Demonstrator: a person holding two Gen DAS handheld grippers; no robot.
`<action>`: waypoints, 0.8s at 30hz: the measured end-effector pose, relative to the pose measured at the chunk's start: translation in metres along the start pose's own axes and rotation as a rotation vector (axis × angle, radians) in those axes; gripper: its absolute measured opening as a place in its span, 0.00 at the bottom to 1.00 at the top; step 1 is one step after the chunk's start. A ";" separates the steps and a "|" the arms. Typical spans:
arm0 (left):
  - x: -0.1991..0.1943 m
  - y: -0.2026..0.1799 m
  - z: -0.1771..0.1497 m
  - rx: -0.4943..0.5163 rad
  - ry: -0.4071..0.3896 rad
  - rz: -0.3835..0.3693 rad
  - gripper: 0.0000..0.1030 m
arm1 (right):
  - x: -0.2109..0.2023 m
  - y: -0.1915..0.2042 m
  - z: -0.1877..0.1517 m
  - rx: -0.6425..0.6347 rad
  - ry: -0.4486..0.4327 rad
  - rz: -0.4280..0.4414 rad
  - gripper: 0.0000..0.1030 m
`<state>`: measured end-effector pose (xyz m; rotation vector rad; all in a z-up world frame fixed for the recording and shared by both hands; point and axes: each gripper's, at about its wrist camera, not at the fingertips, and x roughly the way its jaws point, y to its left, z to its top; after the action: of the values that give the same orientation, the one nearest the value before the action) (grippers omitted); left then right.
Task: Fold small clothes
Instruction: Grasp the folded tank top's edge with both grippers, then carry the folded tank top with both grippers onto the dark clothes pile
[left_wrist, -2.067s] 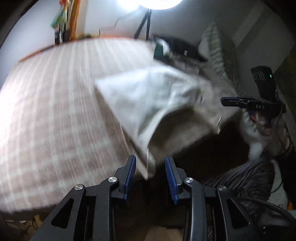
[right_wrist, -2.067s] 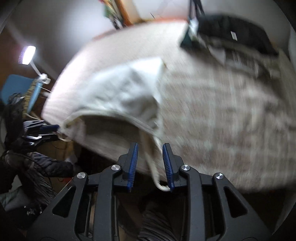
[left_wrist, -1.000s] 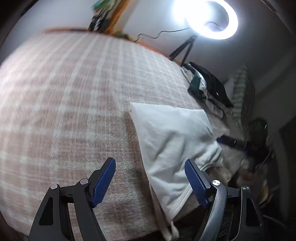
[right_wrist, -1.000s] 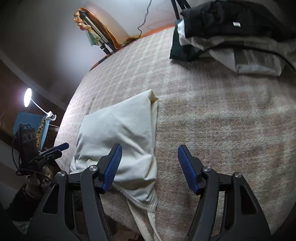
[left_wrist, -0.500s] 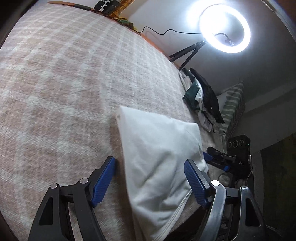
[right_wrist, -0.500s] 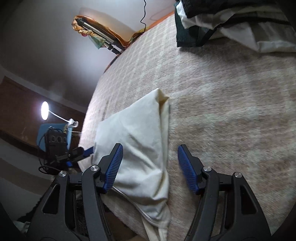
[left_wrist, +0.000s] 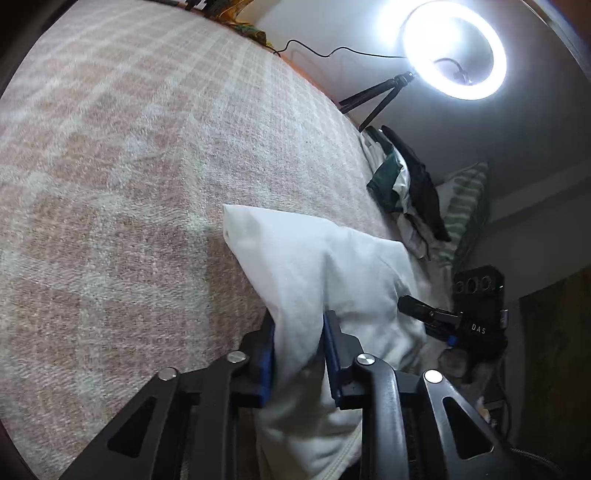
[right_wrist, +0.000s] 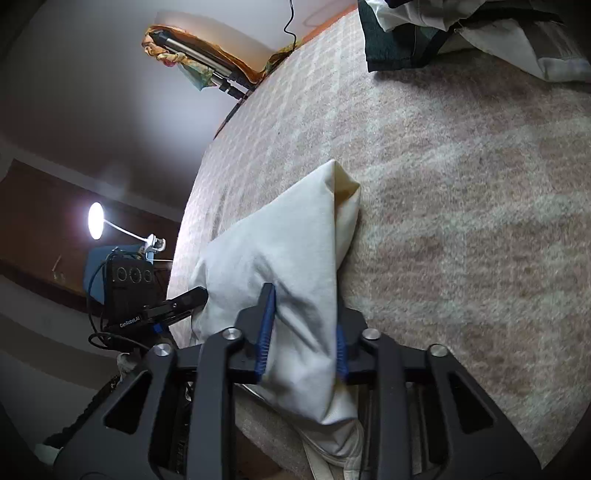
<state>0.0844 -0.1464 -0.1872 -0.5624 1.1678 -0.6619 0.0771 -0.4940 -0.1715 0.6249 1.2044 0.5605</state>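
Note:
A cream-white small garment lies partly folded on the pink plaid blanket near the bed's edge, its hem hanging over. My left gripper is shut on the garment's near left part, with cloth bunched between the blue pads. My right gripper is shut on the same garment at its near right part. Each gripper shows in the other's view, the right one and the left one, at opposite sides of the cloth.
A pile of dark and white clothes and a striped pillow lie at the bed's far right. A ring light on a tripod stands behind. A desk lamp shines to the left of the bed.
Both grippers were open above the garment half a second ago. They have moved down and closed on its near part, one at each side.

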 end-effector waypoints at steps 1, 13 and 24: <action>0.000 -0.003 0.000 0.003 -0.005 0.006 0.12 | -0.001 0.004 0.000 -0.017 -0.005 -0.024 0.14; -0.031 -0.077 -0.004 0.269 -0.134 0.123 0.08 | -0.049 0.076 -0.004 -0.220 -0.156 -0.177 0.11; -0.018 -0.145 0.030 0.430 -0.182 0.165 0.08 | -0.104 0.099 0.016 -0.275 -0.289 -0.365 0.11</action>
<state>0.0824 -0.2310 -0.0641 -0.1557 0.8563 -0.6797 0.0581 -0.4984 -0.0284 0.2323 0.9178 0.3052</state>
